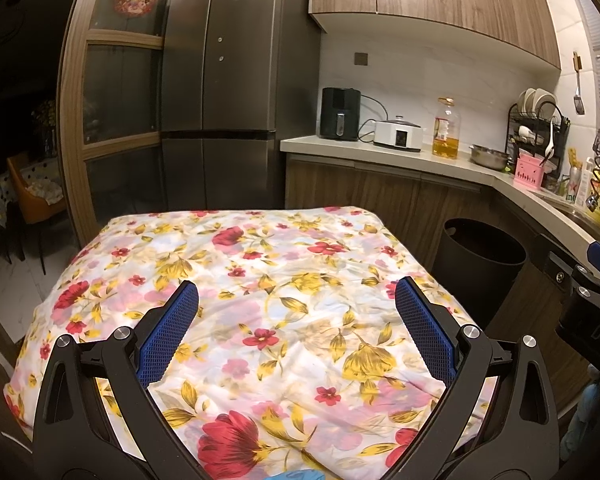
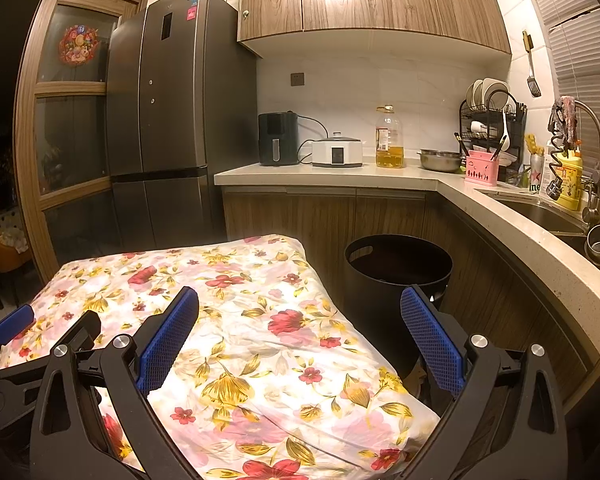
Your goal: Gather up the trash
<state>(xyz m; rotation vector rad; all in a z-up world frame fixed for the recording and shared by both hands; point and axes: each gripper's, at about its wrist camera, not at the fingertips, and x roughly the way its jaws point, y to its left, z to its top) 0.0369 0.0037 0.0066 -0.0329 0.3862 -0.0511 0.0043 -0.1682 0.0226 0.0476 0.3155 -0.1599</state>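
A black round trash bin [image 1: 480, 264] [image 2: 396, 272] stands on the floor right of a table under a flowered cloth [image 1: 260, 280] [image 2: 236, 320]. No loose trash shows on the cloth. My left gripper [image 1: 296, 292] hangs open above the near half of the table, nothing between its blue pads. My right gripper [image 2: 300, 300] is open too, over the table's right edge, its right finger [image 2: 432, 340] in front of the bin. Each gripper shows at the edge of the other's view: the right gripper [image 1: 592, 276], the left gripper [image 2: 16, 324].
A steel fridge [image 1: 220, 92] stands behind the table. The L-shaped counter [image 2: 340, 172] carries an air fryer, a white cooker, an oil bottle [image 2: 390, 138], a metal bowl and a dish rack, with a sink [image 2: 540, 216] at right. A doorway opens at left.
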